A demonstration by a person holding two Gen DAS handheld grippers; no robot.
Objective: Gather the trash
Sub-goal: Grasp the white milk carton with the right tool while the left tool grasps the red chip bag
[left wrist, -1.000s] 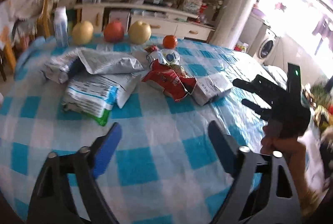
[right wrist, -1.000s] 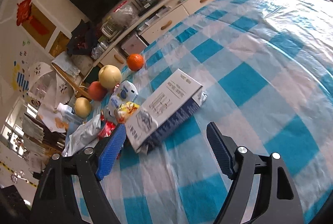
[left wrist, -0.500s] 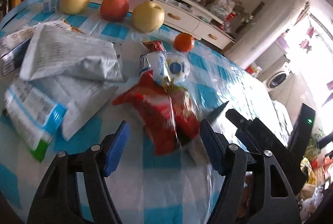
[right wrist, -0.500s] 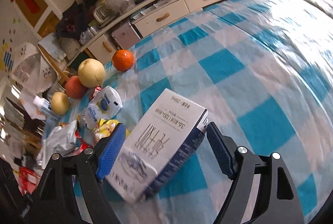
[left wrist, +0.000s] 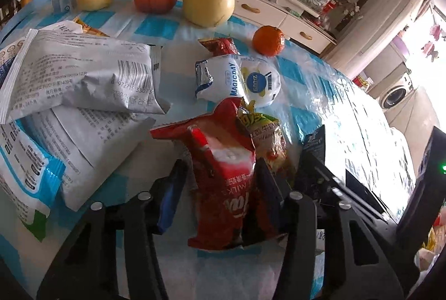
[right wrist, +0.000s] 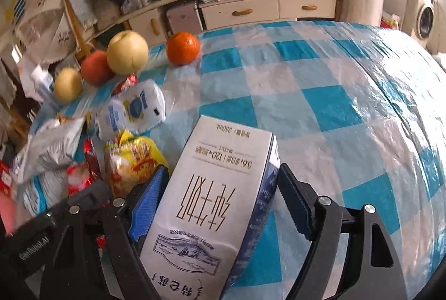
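left gripper: jaws just closing, pinching red snack bag
right gripper: spread wide, milk carton between, ungripped

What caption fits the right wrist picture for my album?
Right hand-held gripper straddles a white milk carton on the blue checked tablecloth, jaws open.

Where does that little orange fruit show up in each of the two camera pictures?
Left wrist view: the orange sits upper right of centre, behind the white snack bag.
Right wrist view: the orange sits upper left of centre, at the table's far edge.
Shared landmark: the yellow pear just left of it.
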